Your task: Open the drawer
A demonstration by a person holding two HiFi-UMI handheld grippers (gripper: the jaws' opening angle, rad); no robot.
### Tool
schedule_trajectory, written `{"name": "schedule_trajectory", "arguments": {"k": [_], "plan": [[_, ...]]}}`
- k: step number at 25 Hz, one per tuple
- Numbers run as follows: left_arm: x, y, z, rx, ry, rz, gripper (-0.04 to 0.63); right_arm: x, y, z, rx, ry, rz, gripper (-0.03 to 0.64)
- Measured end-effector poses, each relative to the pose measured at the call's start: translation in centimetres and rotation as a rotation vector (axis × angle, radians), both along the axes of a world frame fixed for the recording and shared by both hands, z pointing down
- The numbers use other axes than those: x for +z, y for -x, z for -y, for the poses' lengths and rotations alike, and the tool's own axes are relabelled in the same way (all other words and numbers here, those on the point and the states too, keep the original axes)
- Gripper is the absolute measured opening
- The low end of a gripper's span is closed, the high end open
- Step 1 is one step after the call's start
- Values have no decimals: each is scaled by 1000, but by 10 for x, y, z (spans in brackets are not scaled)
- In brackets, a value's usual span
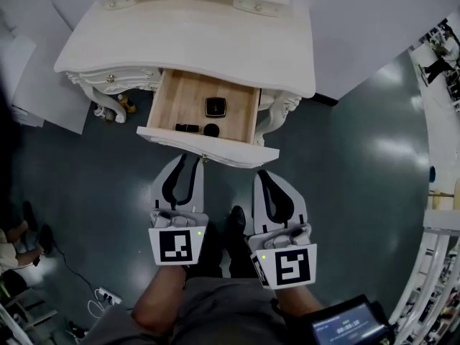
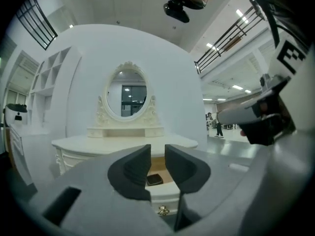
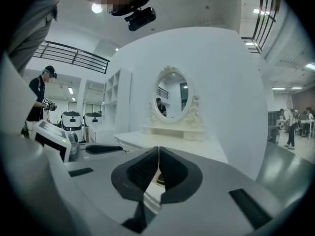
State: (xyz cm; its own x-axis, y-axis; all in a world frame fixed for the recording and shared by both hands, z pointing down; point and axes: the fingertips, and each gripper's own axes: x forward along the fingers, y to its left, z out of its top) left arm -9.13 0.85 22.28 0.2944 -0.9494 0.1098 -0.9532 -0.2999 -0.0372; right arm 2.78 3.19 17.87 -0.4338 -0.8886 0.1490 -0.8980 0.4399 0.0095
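A white dressing table (image 1: 194, 34) stands ahead, its one drawer (image 1: 208, 146) pulled out and its wooden floor showing. A square black case (image 1: 215, 107) and two smaller black items (image 1: 187, 128) lie inside. The drawer's small brass knob (image 1: 203, 159) faces me. My left gripper (image 1: 188, 160) hovers just in front of that knob, clear of it; its jaws stand apart with nothing between them (image 2: 157, 163). My right gripper (image 1: 263, 174) is level with it, below the drawer's right corner, jaws closed together and empty (image 3: 158, 168). The left gripper view shows the drawer front (image 2: 165, 198) and the case (image 2: 154, 179).
An oval mirror (image 2: 126, 93) tops the table against a white panel. My shoes (image 1: 237, 221) stand on the dark floor between the grippers. A power strip with cables (image 1: 108, 295) lies at lower left. White shelving (image 1: 438, 264) runs along the right.
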Motion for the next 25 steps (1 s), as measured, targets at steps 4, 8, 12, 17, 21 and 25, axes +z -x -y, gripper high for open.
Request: {"name": "schedule_trajectory", "arguments": {"k": [4, 8, 12, 17, 21, 25], "plan": [[-50, 0, -18, 10, -45, 0, 67, -26, 9, -7, -14, -18, 13, 14], [-85, -1, -32, 24, -69, 34, 15, -46, 22, -7, -24, -49, 12, 14], [-115, -1, -44, 27, -99, 29, 15, -65, 36, -13, -38, -79, 16, 14], [-136, 0, -52, 25, -108, 43, 14, -84, 43, -22, -33, -108, 26, 14], [-151, 8, -52, -1, -127, 57, 14, -96, 45, -27, -34, -143, 6, 14], [-152, 4, -52, 6, -123, 63, 14, -99, 41, -29, -13, -142, -6, 14]]}}
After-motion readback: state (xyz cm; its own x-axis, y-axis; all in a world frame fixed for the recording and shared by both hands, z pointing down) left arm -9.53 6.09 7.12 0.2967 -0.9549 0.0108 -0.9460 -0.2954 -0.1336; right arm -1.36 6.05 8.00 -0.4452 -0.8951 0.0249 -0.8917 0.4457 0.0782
